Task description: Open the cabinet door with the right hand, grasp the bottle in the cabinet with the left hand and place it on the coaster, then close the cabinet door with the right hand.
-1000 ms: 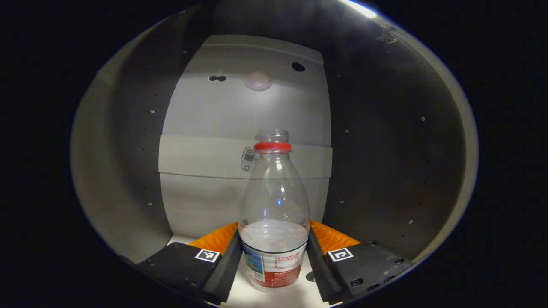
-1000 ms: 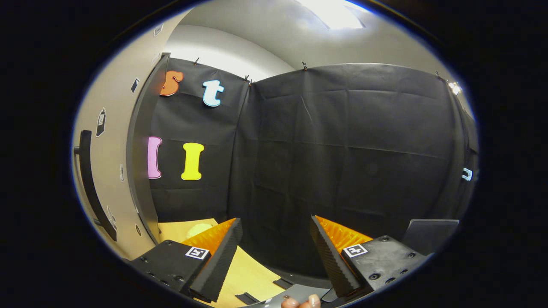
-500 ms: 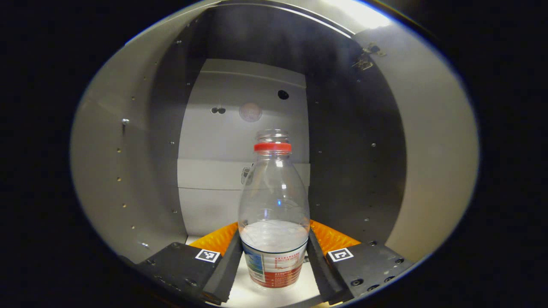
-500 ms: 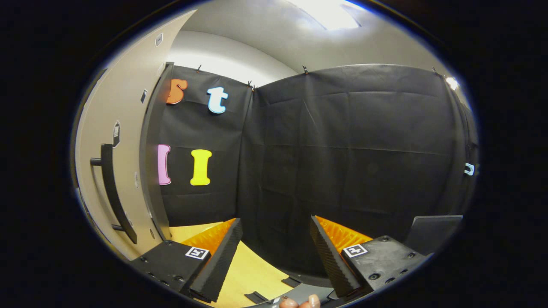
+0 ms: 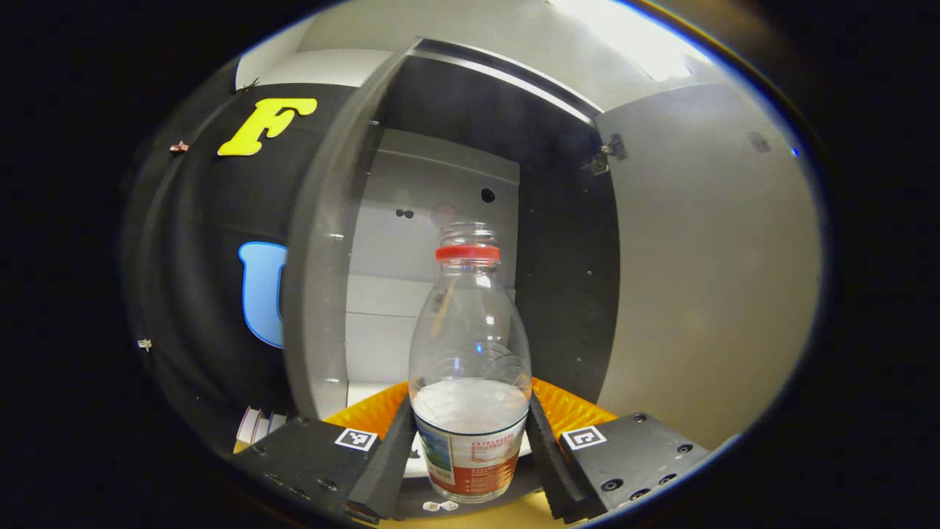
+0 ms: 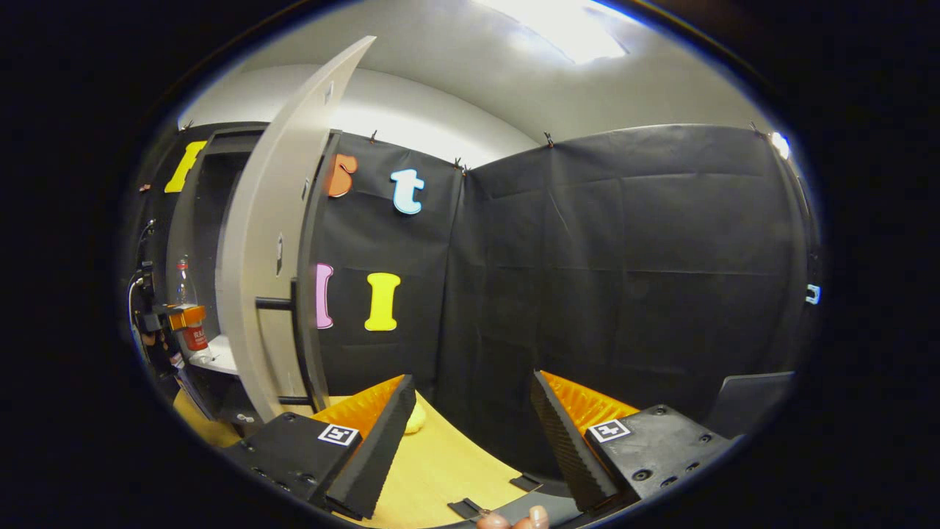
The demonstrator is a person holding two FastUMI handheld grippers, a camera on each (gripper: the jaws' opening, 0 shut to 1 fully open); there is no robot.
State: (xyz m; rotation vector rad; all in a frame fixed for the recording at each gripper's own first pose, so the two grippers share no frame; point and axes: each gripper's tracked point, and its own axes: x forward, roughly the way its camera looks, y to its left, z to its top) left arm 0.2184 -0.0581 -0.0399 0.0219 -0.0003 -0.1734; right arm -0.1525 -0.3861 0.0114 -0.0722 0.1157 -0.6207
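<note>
left gripper [image 5: 470,441] clamped on upright bottle [image 5: 470,367] before open cabinet door [image 5: 705,279]; right gripper [image 6: 470,433] spread, empty

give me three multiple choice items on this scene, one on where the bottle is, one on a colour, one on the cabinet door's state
1. Where is the bottle?
A. lying on the table
B. between the left gripper's fingers
C. on the coaster

2. What colour is the ring at the bottle's neck?
A. red
B. green
C. blue

3. How does the cabinet door stand?
A. shut
B. taken off
C. swung open

Answers:
1. B: in the left gripper view the bottle stands upright with both pads of the left gripper pressed on its sides.
2. A: the neck ring is red, below an uncapped mouth.
3. C: the cabinet door stands swung out from the cabinet, while the right gripper is open and holds nothing.
</note>
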